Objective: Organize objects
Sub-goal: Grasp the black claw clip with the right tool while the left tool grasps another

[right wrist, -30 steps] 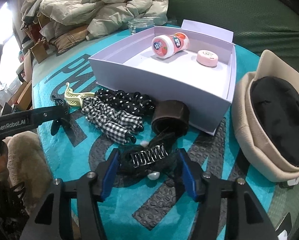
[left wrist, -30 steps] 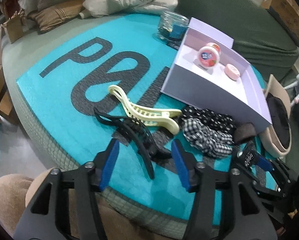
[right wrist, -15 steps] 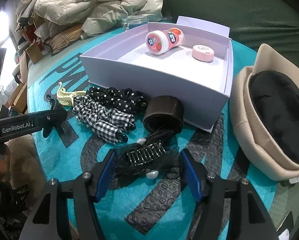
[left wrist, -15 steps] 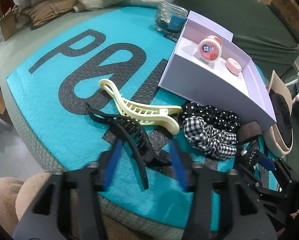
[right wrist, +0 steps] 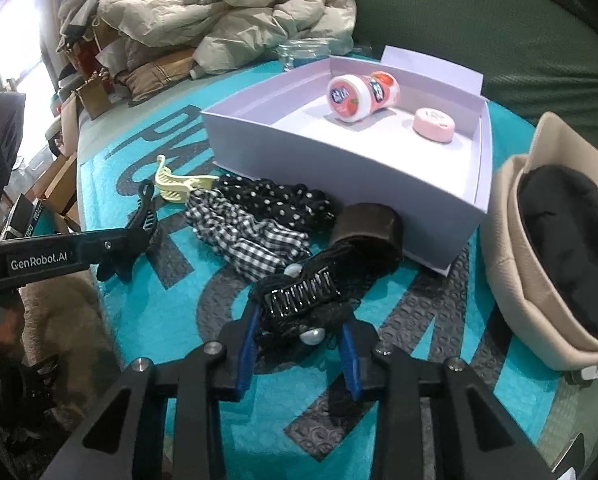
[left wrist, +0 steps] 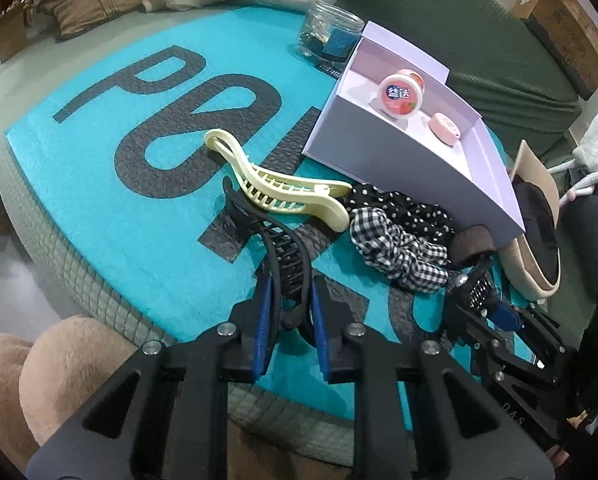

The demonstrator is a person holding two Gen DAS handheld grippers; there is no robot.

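Blue-padded left tool (left wrist: 289, 300): fingers drawn narrow, pinching the near end of the black claw clip (left wrist: 283, 256), which lies on the teal surface (left wrist: 99, 200) close to its near edge. Right tool (right wrist: 299, 334): fingers closed in on the black mesh hair clip with pearls (right wrist: 303, 300), low over the surface. Cream claw clip (left wrist: 275, 184) touches the black one's far end. Gingham scrunchie (right wrist: 251, 240) and polka-dot scrunchie (right wrist: 275, 200) lie between the tools, against the lilac box (right wrist: 339, 180). Box holds a pink jar (right wrist: 359, 92) on its side and a pink disc (right wrist: 434, 125); most of its floor is bare. Beige hat (right wrist: 539, 280) right of the box. Writing: "GenRobot.AI" on the left tool's arm; large dark letters on the surface, partly covered.
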